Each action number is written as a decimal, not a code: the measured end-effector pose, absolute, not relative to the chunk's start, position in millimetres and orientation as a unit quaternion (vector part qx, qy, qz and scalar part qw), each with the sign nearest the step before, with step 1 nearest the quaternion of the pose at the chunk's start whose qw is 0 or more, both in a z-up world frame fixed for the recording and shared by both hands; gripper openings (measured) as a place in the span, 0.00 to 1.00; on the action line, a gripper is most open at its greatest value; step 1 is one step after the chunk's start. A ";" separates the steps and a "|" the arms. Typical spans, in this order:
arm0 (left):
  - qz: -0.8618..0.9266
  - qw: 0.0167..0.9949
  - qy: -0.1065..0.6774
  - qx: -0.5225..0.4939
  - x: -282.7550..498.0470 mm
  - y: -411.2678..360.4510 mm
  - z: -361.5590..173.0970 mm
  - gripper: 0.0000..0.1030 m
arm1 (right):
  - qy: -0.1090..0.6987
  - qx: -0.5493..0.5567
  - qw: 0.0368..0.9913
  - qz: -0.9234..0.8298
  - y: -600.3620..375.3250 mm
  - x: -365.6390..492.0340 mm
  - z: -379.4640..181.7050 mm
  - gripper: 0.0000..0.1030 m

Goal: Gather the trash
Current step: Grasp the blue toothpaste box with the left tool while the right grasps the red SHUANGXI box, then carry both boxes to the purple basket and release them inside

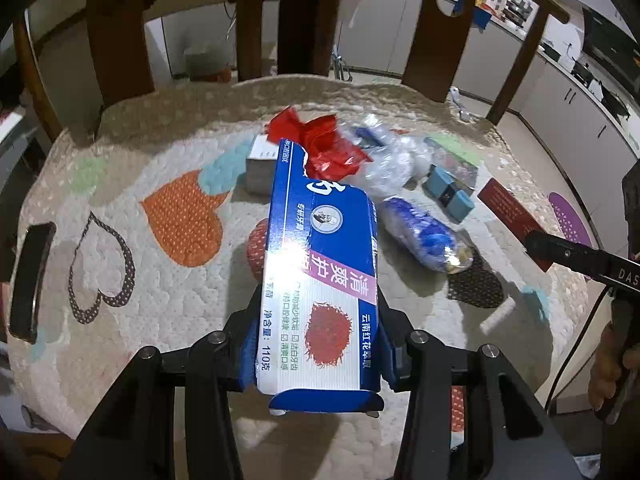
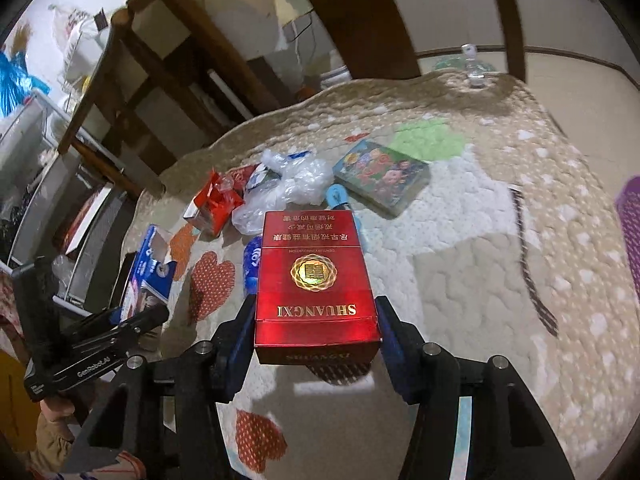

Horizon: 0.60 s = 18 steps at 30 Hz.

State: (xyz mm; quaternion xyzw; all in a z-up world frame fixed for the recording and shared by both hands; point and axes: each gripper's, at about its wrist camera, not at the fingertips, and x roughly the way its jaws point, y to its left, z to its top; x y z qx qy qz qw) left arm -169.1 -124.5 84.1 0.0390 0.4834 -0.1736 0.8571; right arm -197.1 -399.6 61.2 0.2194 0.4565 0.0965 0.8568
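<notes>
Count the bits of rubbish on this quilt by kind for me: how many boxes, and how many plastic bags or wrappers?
Boxes: 5 (toothpaste box, red cigarette pack, pale blue box, cartoon box, grey box)
Plastic bags and wrappers: 3 (red wrapper, clear bag, blue wrapper)
Total: 8

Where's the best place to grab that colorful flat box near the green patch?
Grip the colorful box across its short width, coming from above. It lies flat on the quilt with its near edges clear; the clear plastic bag crowds its left end.
</notes>
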 end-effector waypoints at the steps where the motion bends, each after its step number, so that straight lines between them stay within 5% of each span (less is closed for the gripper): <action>1: -0.173 0.859 0.481 0.044 -172.4 -127.9 87.3 0.44 | 0.454 0.222 0.858 0.093 -402.2 -200.5 63.1 0.59; 18: -0.152 0.869 0.462 0.095 -205.2 -151.9 107.1 0.44 | 0.414 0.184 0.890 0.050 -392.6 -250.0 95.4 0.59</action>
